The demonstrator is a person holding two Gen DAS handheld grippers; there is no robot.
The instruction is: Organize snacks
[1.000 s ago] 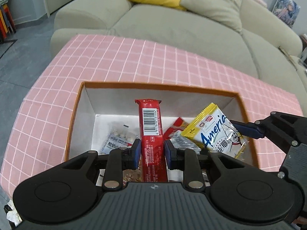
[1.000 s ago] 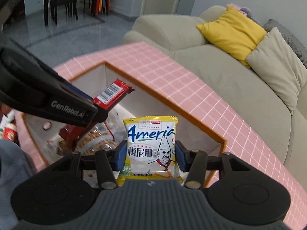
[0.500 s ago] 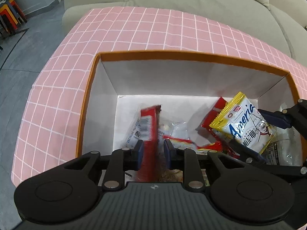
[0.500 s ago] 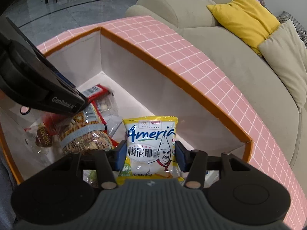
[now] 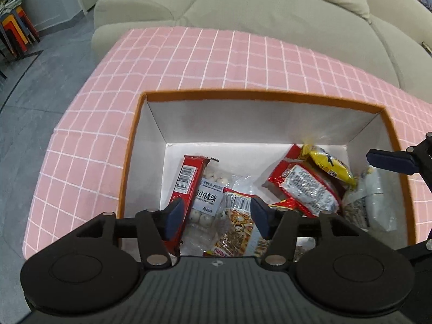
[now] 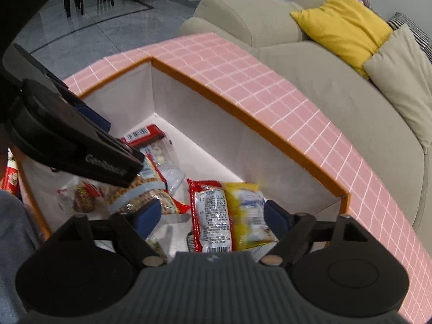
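Both snacks are now lying in the orange-rimmed box (image 5: 129,145) instead of being pinched; the left claw (image 5: 217,213), its jaws having just been opening, is hanging wide above the red bar (image 5: 186,181) beside the left wall; the right claw (image 6: 213,214), jaws likewise just opened, is gaping over the yellow packet (image 6: 247,213), blurred, resting against a red wrapper (image 6: 210,213); the box is sitting on the pink-checked desk (image 5: 216,59).
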